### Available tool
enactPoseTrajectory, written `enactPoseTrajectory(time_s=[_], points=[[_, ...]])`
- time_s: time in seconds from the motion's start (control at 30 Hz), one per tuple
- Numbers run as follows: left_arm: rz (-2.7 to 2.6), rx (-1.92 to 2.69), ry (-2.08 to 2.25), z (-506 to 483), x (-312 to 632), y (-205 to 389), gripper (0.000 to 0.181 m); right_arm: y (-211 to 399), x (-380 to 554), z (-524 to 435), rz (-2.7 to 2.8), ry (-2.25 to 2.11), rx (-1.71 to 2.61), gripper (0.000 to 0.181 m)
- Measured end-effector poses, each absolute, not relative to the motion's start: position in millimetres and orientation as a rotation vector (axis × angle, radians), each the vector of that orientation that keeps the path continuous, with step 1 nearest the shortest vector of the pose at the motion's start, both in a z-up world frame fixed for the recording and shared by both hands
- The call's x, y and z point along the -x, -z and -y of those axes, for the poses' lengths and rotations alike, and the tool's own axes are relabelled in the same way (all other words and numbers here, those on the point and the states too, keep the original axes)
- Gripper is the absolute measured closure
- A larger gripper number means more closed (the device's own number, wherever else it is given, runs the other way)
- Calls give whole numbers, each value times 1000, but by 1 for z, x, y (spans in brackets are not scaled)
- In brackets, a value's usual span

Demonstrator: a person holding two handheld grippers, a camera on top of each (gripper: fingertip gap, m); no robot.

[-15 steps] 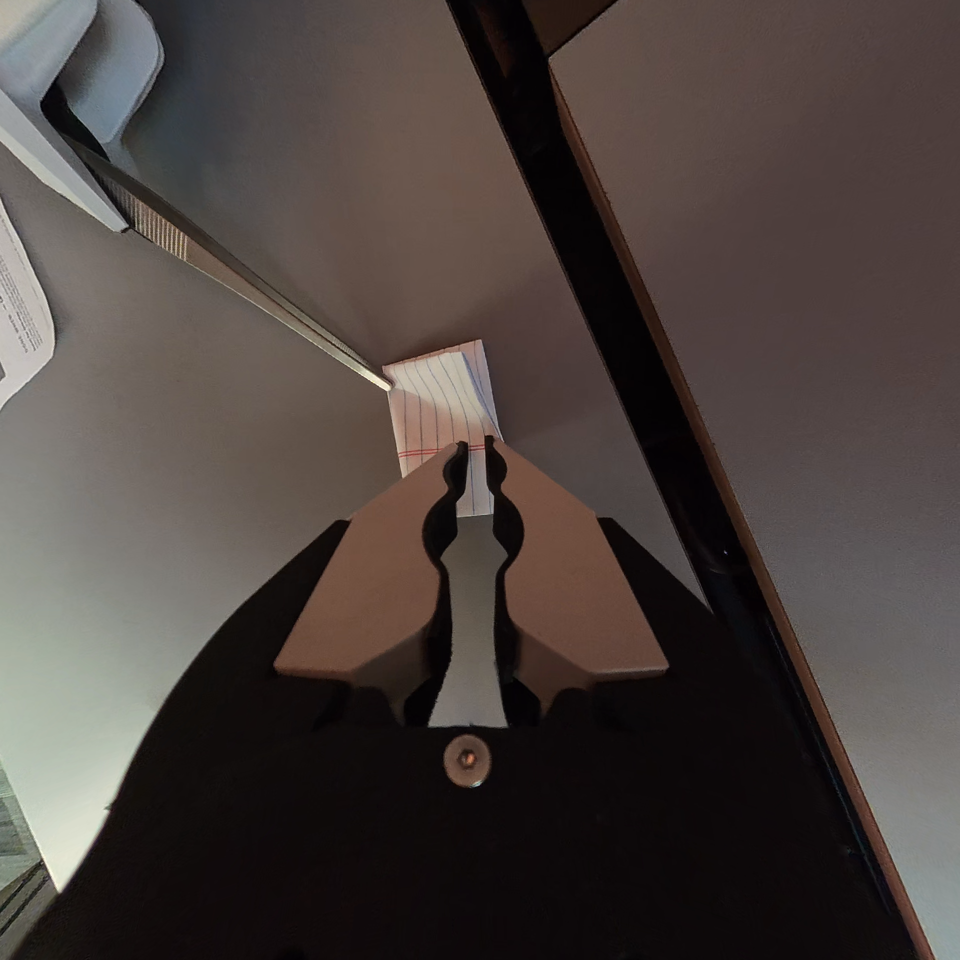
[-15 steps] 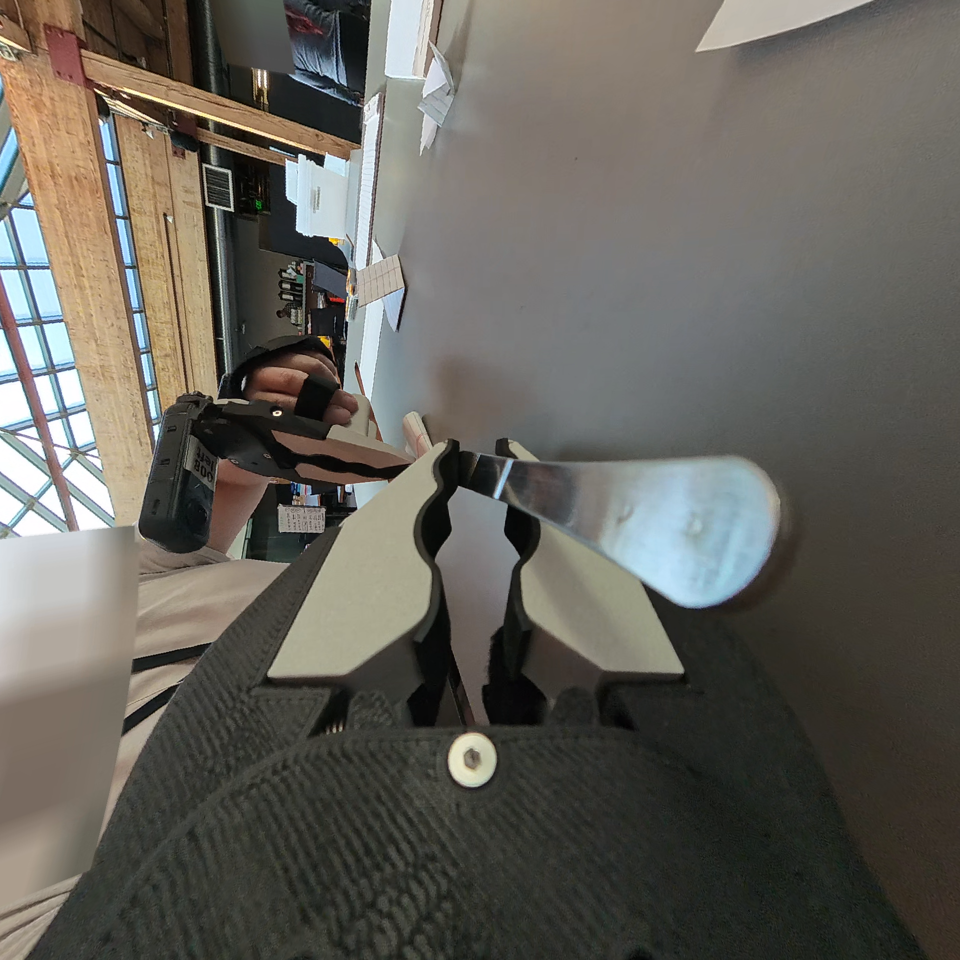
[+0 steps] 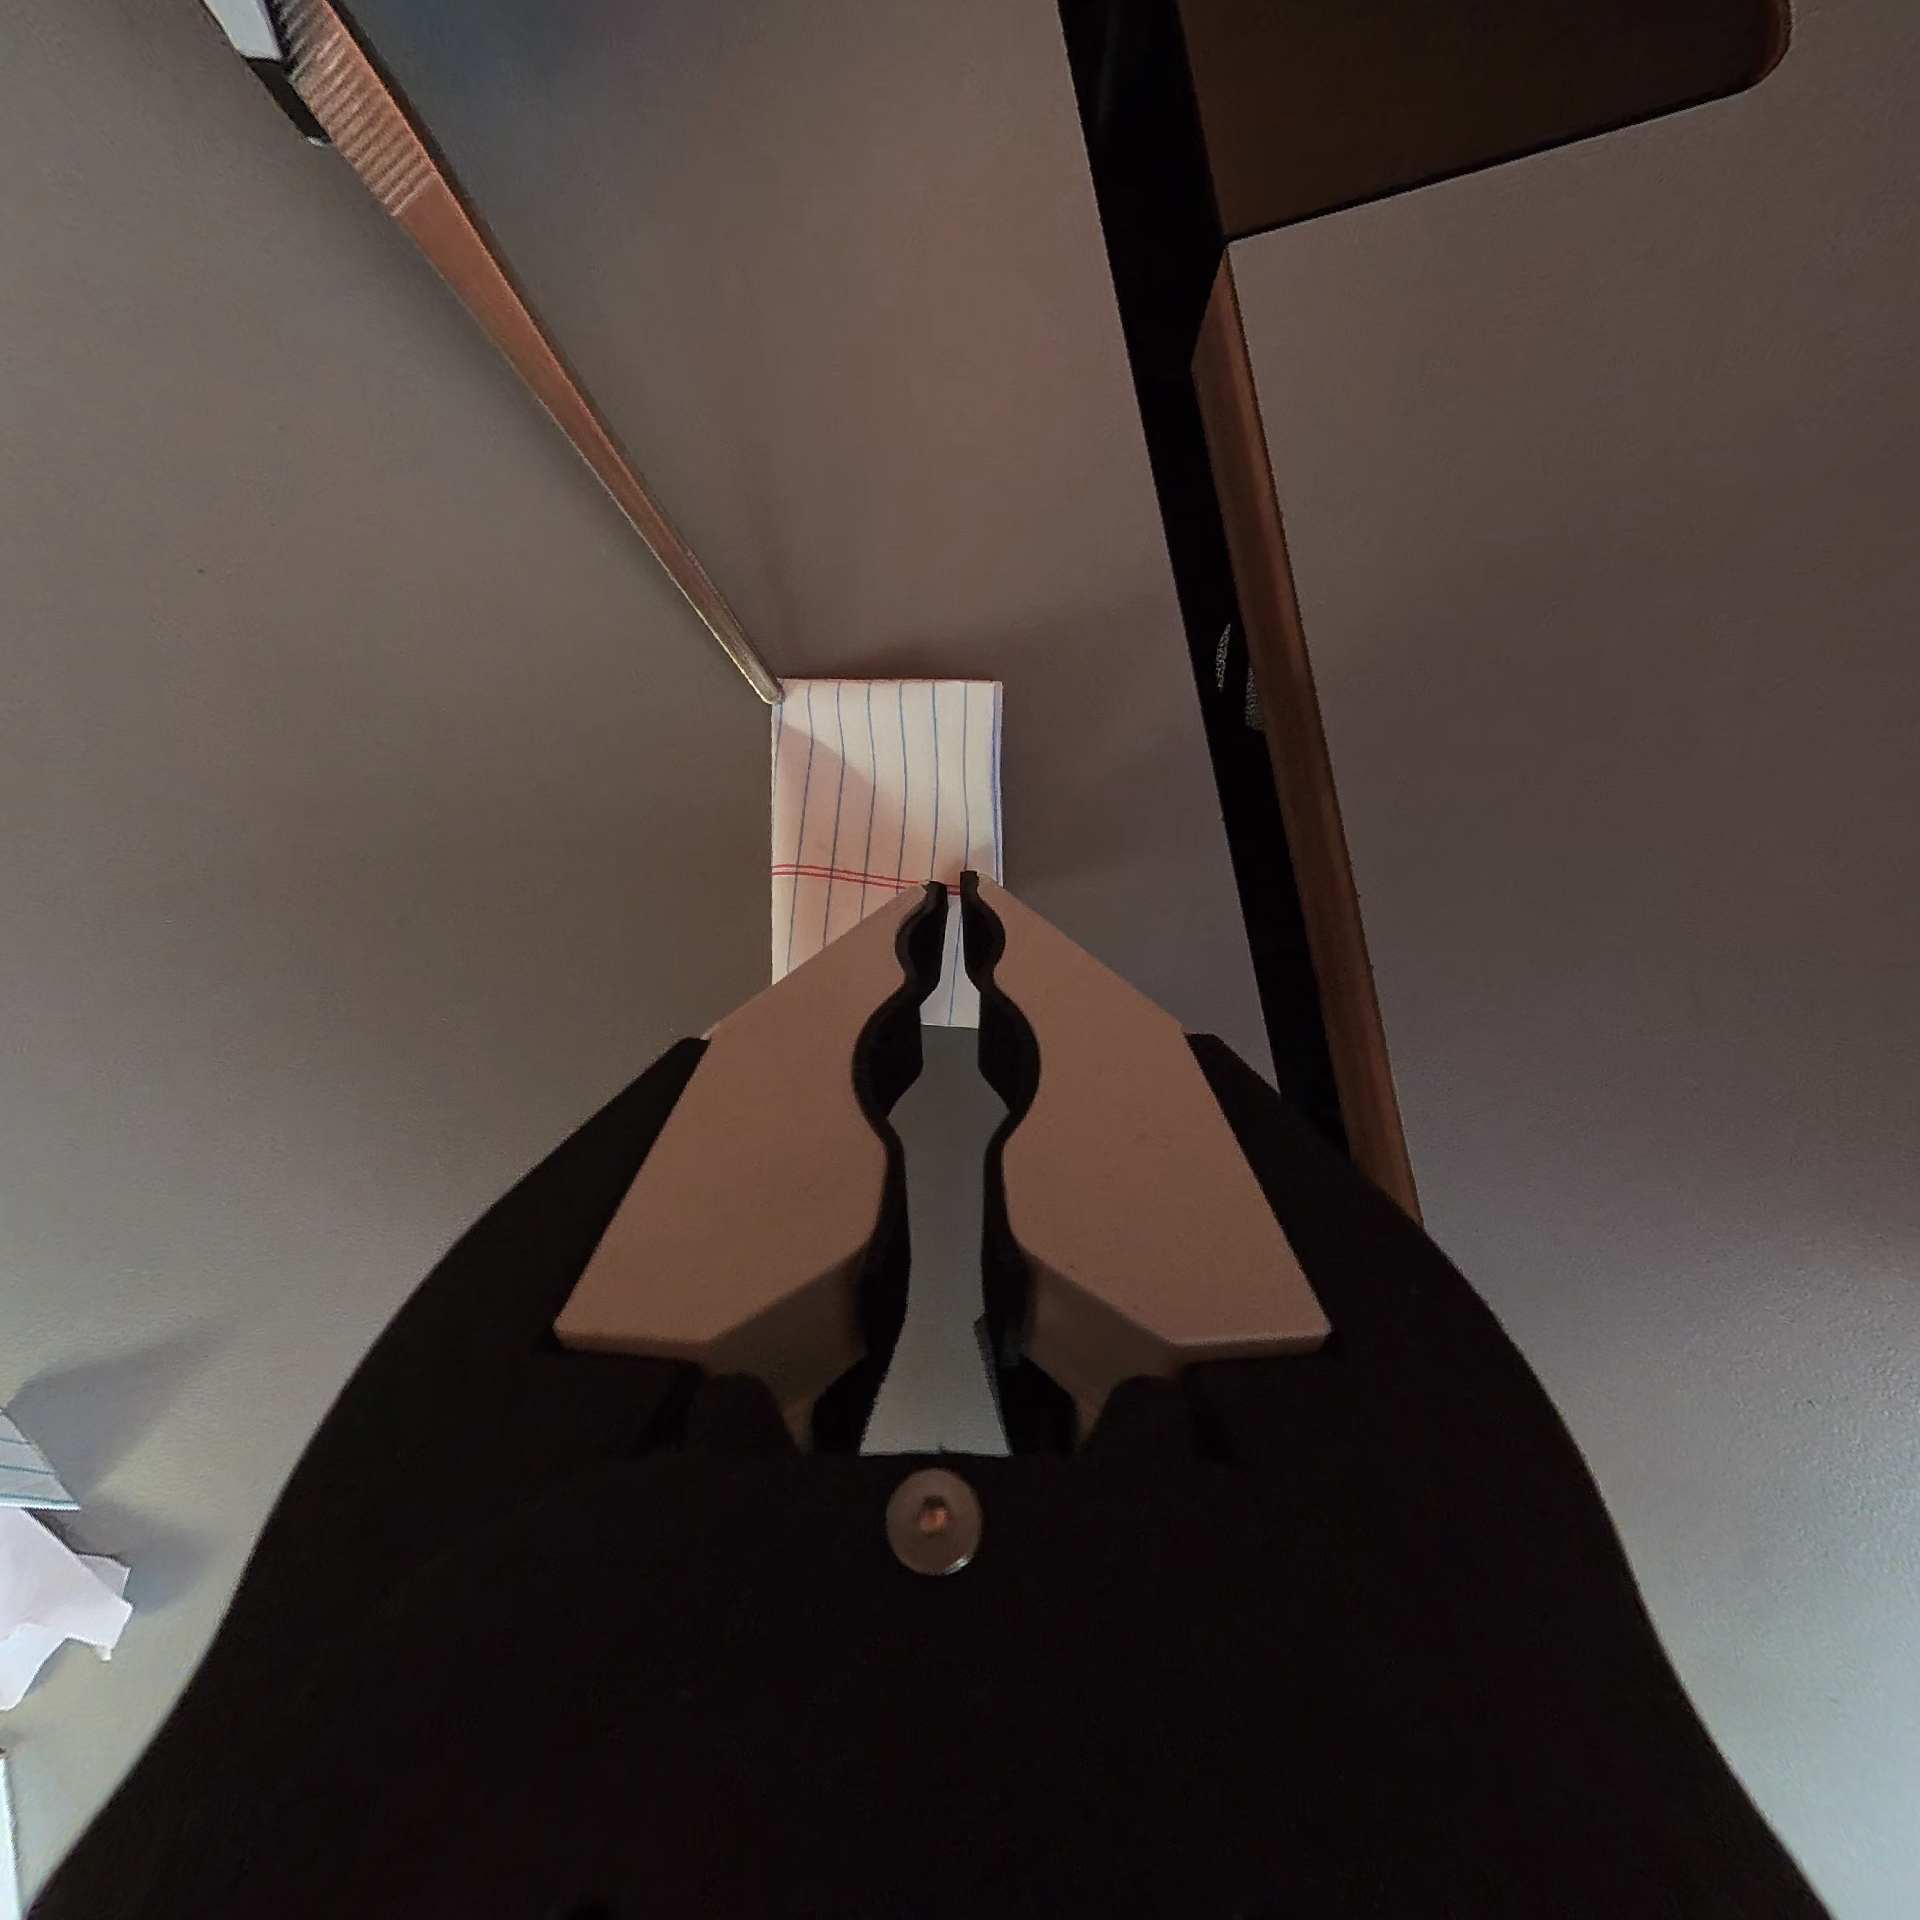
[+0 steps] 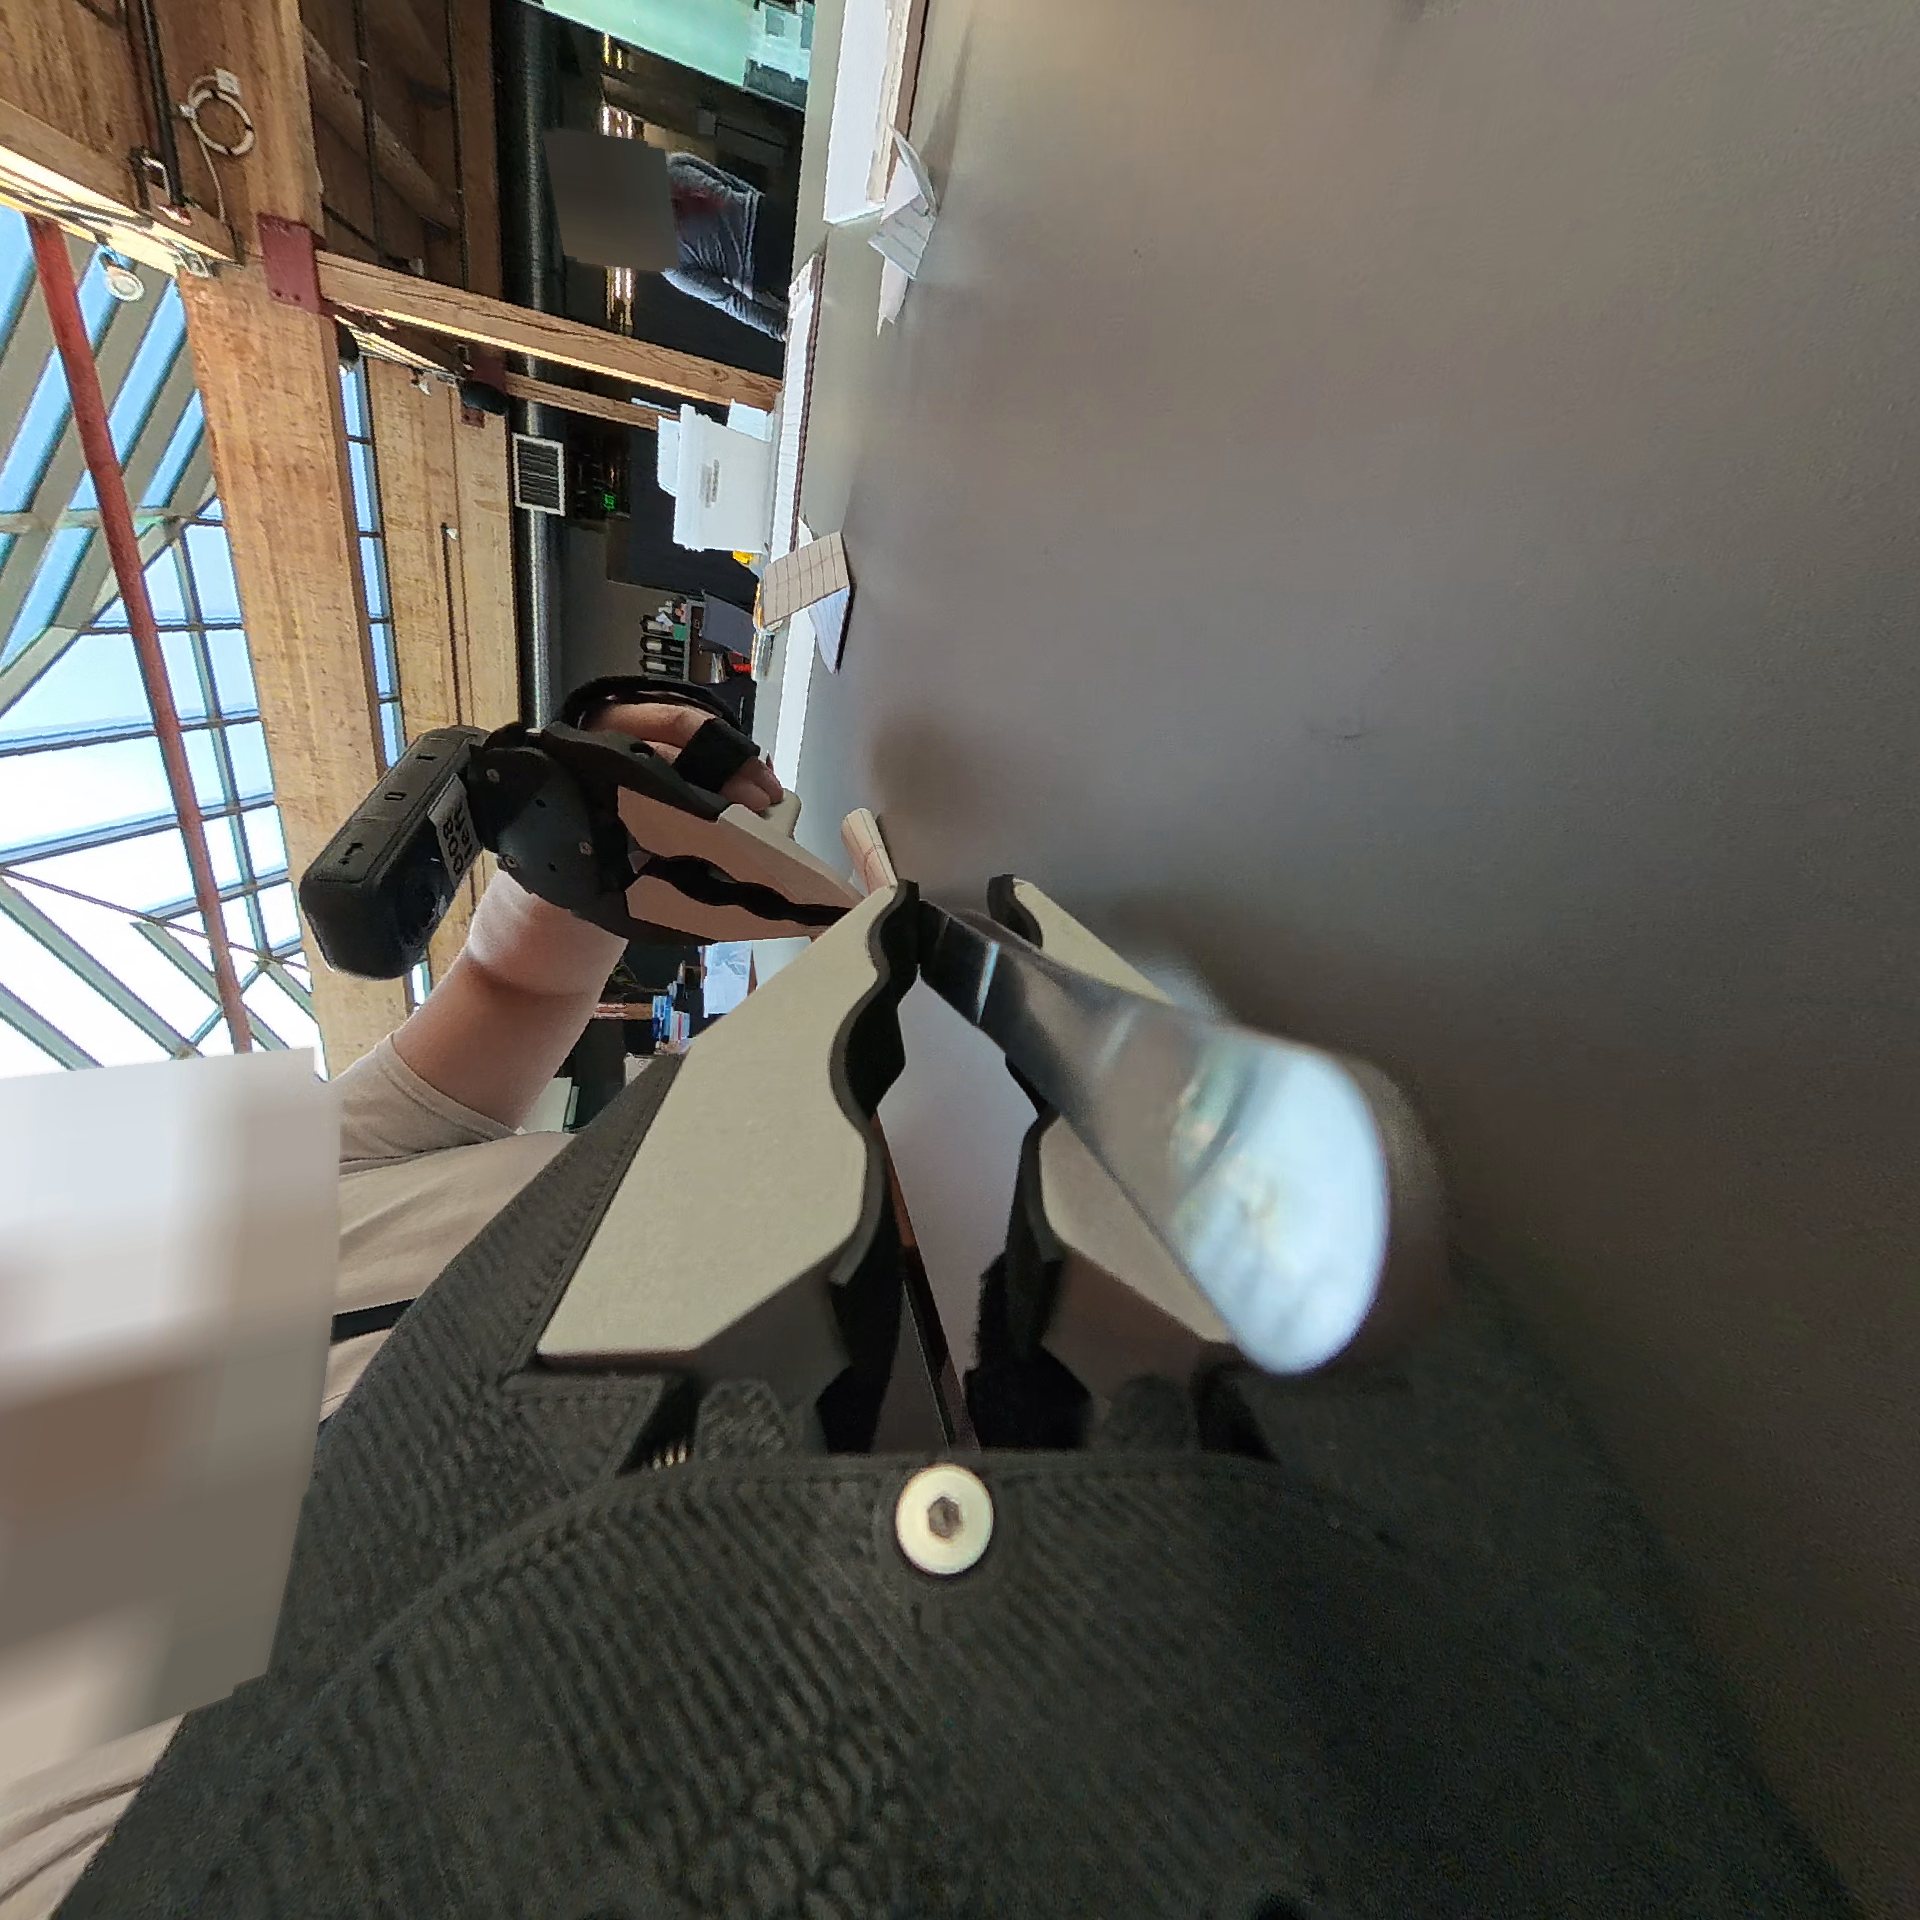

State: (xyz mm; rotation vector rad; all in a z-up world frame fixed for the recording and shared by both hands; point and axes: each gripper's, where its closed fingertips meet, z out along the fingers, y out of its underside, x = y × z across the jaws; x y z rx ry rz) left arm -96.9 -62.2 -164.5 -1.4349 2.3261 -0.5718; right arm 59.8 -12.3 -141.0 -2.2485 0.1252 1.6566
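My left gripper [image 3: 953, 883] has its jaws nearly together, pressing down on a folded lined paper [image 3: 888, 774] that lies flat on the grey table [image 3: 312, 935]. A black gap [image 3: 1164, 520] between tabletops runs close on its right; bare table lies left. My right gripper [image 4: 951, 899] is clamped on metal tweezers [image 3: 540, 343], whose tip touches the paper's far-left corner. The paper is white, blue-ruled, with 2 red lines.

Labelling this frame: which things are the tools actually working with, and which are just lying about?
In use: left tool, tips on paper; right tool, shut on tweezers, tip at the paper's corner.
Lying about: crumpled scrap on table; notepads farther off.
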Motion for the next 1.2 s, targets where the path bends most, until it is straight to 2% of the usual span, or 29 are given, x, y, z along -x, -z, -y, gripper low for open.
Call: enactPoseTrajectory(time_s=[1.2], points=[[-2326,1433,589,62,97,164,180,134,-52,51,-215,-1760,2146,170]])
